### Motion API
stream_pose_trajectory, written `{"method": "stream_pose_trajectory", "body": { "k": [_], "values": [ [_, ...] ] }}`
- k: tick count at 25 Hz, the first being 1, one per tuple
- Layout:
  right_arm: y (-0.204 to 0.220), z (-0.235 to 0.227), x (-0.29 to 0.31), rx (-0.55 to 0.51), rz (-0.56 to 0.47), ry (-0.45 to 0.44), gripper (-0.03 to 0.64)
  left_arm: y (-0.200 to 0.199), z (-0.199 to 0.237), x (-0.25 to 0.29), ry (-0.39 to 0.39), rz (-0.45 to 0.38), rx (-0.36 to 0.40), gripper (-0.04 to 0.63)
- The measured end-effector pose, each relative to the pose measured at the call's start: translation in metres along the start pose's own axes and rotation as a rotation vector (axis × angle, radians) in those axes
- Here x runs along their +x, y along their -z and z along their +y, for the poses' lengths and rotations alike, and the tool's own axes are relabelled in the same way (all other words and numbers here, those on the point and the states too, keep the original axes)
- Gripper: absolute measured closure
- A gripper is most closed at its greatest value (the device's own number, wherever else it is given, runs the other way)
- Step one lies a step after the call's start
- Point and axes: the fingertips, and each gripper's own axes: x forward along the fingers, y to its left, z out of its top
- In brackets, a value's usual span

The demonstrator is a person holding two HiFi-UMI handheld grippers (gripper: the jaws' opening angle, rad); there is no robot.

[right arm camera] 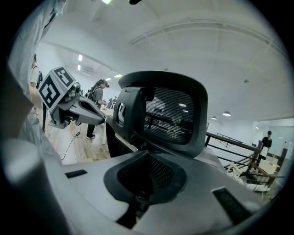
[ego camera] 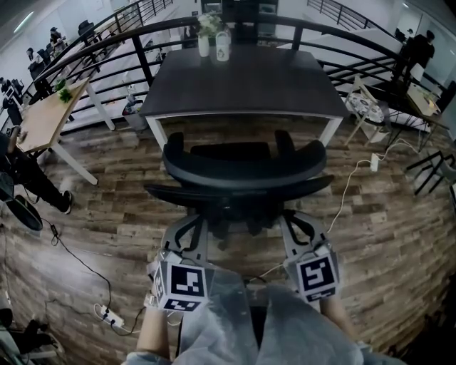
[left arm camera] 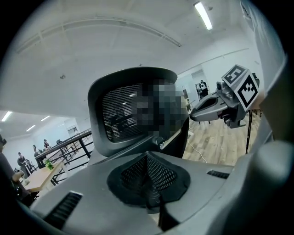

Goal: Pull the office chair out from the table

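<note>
Your left tongs (ego camera: pixel 194 227) and right tongs (ego camera: pixel 293 222) are both closed on nothing, just behind the chair (ego camera: pixel 242 170). The chair sits at the surface's (ego camera: pixel 242 78) near edge, with open floor (ego camera: pixel 107 214) on both sides.

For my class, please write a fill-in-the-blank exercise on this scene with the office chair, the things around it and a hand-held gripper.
1. The office chair faces the dark ___.
2. The floor is laid with ___ planks.
3. The vase at the far edge holds ___.
4. The left hand-held gripper carries a cube printed with square black-and-white ___.

Missing words: table; wooden; flowers; markers.
</note>
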Motion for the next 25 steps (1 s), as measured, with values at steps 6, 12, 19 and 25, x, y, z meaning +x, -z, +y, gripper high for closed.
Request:
{"method": "stream_pose_trajectory", "body": {
  "k": [6, 12, 19, 25],
  "values": [
    [0.002, -0.001, -0.002, 0.004, 0.008, 0.009, 0.615, 0.0, 0.014, 0.0, -0.03, 0.0, 0.007, 0.586],
    [0.006, -0.004, -0.003, -0.003, 0.014, 0.023, 0.615, -0.002, 0.026, 0.003, -0.056, -0.001, 0.011, 0.586],
    [0.01, -0.002, -0.003, 0.0, 0.02, 0.018, 0.615, -0.009, 0.021, 0.003, -0.024, -0.019, 0.016, 0.586],
    [0.012, 0.002, -0.001, -0.003, 0.018, 0.006, 0.615, -0.008, 0.025, 0.002, -0.042, -0.017, 0.023, 0.585]
  ]
}}
